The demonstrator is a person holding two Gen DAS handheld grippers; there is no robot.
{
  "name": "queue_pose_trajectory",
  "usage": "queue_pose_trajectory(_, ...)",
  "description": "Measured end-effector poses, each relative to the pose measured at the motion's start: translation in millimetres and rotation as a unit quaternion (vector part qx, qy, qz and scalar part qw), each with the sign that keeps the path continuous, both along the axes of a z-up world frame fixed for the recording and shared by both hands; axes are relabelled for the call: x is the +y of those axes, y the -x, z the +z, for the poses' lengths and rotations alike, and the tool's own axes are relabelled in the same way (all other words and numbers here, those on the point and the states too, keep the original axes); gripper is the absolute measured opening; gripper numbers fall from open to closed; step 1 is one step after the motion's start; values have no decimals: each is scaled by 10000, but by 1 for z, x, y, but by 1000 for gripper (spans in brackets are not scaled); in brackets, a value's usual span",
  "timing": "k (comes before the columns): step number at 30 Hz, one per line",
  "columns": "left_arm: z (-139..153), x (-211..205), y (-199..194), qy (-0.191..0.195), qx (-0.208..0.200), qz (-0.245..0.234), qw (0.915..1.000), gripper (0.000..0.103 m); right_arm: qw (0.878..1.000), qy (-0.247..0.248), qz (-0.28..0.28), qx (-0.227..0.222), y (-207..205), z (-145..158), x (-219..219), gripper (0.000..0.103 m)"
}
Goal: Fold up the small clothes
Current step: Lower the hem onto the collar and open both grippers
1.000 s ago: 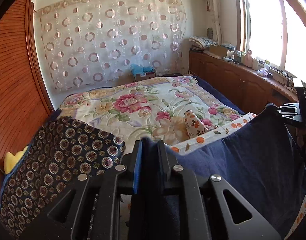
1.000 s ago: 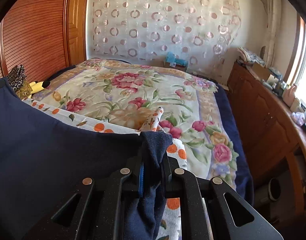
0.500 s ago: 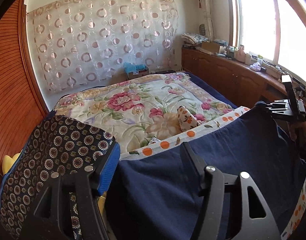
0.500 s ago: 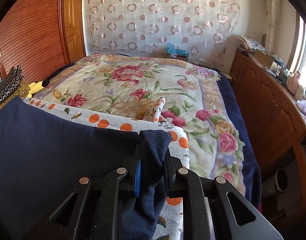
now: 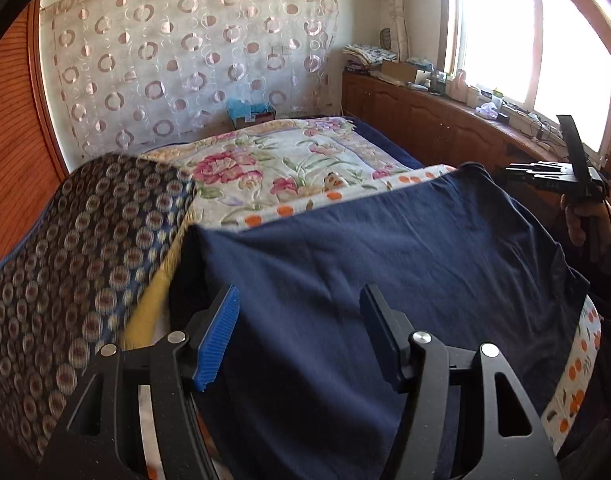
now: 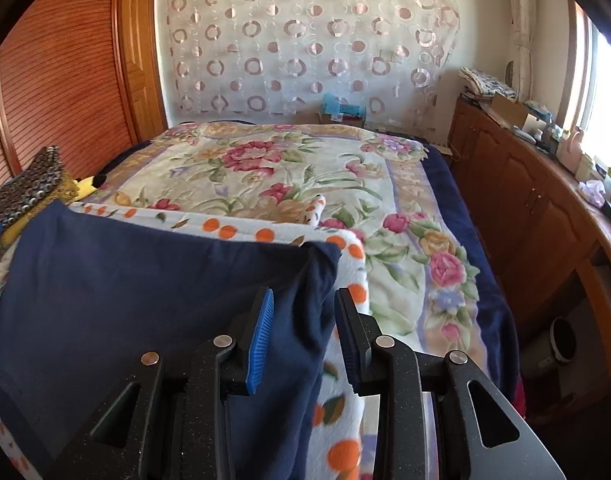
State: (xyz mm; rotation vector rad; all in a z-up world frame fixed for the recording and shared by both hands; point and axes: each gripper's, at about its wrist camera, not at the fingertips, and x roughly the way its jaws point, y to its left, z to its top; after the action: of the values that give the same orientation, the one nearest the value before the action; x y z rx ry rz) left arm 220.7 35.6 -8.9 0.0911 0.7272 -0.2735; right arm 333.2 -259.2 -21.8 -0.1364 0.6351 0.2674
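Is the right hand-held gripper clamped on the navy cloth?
No, the right hand-held gripper is open, with the navy cloth lying loose between its fingers.

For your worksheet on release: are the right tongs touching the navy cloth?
Cannot tell. In the right wrist view the right tongs stand open around the navy cloth, whose edge runs between the fingers; no gap or contact shows plainly.

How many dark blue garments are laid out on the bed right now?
1. The navy garment lies flat on the orange-dotted blanket at the bed's near end. More could be hidden beneath it.
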Motion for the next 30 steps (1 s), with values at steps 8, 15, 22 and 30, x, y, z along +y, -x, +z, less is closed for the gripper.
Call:
queue_pose_trajectory(8, -22, 15, 44, 112, 224, 310, 9992, 64, 9999, -44, 99, -67, 63, -7, -1, 53)
queue_pose_trajectory(15, -33, 19, 70, 246, 282, 459, 9982, 64, 9996, -269, 7, 49, 103, -17, -8, 53)
queue_pose_trajectory(22, -40, 25, 90, 487, 313, 599, 9965, 64, 9981, -568, -134, 196, 129, -28, -4, 53)
queue_pose_trajectory(30, -50, 18, 97, 385, 435, 565, 9967, 64, 9964, -483, -483, 495, 117, -41, -4, 53)
